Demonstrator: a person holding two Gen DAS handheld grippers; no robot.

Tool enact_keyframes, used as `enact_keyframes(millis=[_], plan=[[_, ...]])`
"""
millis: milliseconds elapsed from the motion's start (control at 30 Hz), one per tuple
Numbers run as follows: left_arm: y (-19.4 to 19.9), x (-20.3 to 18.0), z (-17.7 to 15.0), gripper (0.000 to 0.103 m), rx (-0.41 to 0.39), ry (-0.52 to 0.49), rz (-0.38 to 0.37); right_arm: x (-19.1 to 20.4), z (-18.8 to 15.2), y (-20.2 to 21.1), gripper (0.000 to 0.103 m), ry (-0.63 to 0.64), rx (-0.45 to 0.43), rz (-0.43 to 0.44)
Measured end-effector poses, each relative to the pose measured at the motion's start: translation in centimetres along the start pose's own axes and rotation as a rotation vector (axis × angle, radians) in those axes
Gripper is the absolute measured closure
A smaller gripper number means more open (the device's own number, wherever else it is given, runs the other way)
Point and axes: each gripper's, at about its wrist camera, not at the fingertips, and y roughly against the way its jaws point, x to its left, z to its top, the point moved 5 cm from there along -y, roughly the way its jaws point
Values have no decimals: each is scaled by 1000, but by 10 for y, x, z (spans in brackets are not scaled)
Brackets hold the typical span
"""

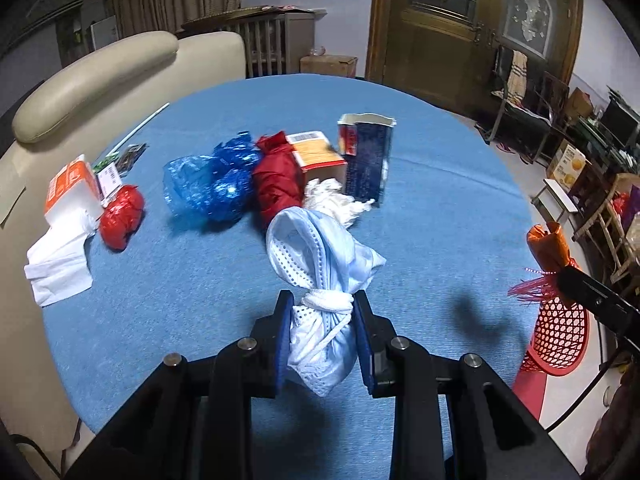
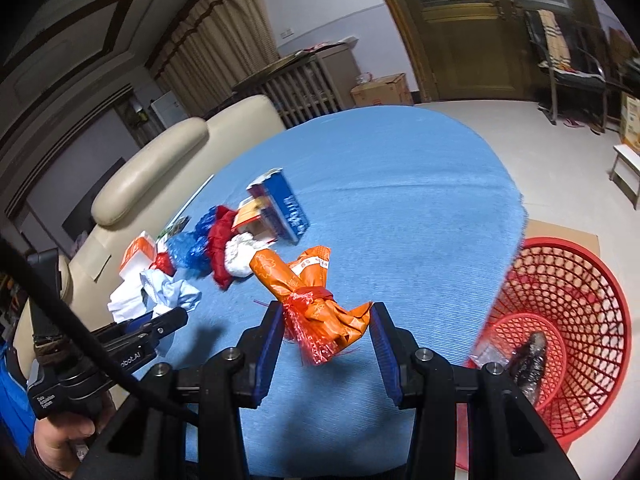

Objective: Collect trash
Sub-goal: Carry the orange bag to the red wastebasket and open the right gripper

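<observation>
Through the left wrist camera, we are seeing the left gripper (image 1: 323, 334) clamping a knotted pale-blue face mask (image 1: 324, 264) at its tied waist, lifted clear of the blue tablecloth (image 1: 440, 200), probably so nothing drags through the pile. Beyond it we are finding more trash: blue plastic wrap (image 1: 212, 184), a red bag (image 1: 276, 176), a torn blue carton (image 1: 366, 156), white tissue (image 1: 60, 256).

Through the right wrist camera, the right gripper (image 2: 326, 334) is carrying an orange bundle (image 2: 312, 296) tied with red ribbon; its fingers are bracketing the bundle, though one pad shows a gap, so we cannot tell how firm the hold is. The red mesh basket (image 2: 600, 280) is standing on the floor just past the table edge, already holding some wrappers. We judge only that edge is lying between bundle and basket.
</observation>
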Motion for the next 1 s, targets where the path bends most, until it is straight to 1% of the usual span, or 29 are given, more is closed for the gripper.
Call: enact_keyframes(millis=[300, 633, 833, 1000], plan=[[0, -38, 9, 73, -7, -68, -49, -59, -5, 26, 56, -115, -36, -76], [5, -87, 21, 73, -24, -149, -119, -124, -7, 60, 56, -216, -90, -188], [7, -114, 25, 73, -34, -190, -166, -156, -7, 76, 56, -271, -120, -249], [6, -137, 27, 74, -38, -226, -204, -174, -9, 83, 56, -304, -125, -289]])
